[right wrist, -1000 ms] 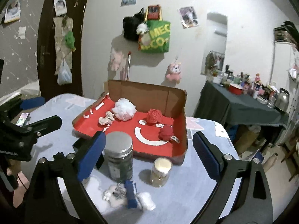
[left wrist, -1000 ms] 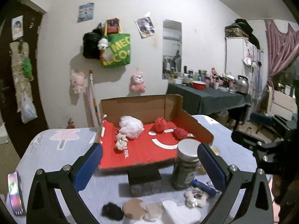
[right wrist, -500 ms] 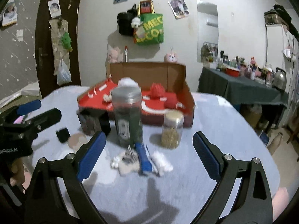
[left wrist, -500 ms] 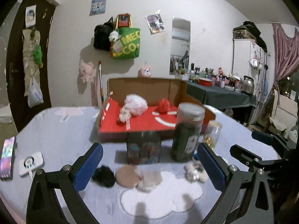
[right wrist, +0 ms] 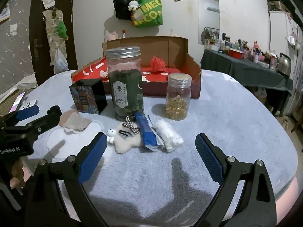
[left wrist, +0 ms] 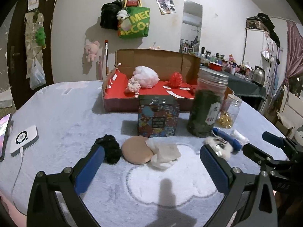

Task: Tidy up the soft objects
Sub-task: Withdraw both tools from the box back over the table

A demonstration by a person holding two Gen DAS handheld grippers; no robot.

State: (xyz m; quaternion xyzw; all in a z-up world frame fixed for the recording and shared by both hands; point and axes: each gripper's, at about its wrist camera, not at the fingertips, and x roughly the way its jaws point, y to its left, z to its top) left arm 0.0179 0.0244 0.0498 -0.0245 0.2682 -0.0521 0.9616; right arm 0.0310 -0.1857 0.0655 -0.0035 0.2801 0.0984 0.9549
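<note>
Left gripper (left wrist: 151, 167): fingers spread wide and empty, low in the frame, aimed at the group of soft things in the lower middle (probably lined up for a first pick).
Right gripper (right wrist: 149, 158): also wide open, nothing between the fingers, low in the frame and facing the fluffy pieces at the centre.
Red box (left wrist: 115, 102): upper middle of the left view, open on top with a cardboard back flap raised; seemingly the collecting place, since soft items lie inside already.
Inside the box: white puff (left wrist: 145, 76) and red pompom (left wrist: 175, 79), resting on the red floor.
Not yet sorted, left view: black scrunchie (left wrist: 109, 148) touching the left blue pad, beige powder puff (left wrist: 135, 152) just beside it, crumpled white cloth (left wrist: 163, 154) overlapping the puff edge.
Not yet sorted, right view: fluffy white charm (right wrist: 126, 140) with a checked bow, blue tube (right wrist: 146, 133) lying across it, rolled white cloth (right wrist: 167, 135) just beside.
Hard things between: patterned tin (left wrist: 158, 118), green-filled jar (right wrist: 125, 82), small jar of yellow capsules (right wrist: 178, 99); standing in front of the box, so a carry likely needs to pass over or around them.
Table cover (right wrist: 227, 117): pale plush (soft pieces may cling a little).
</note>
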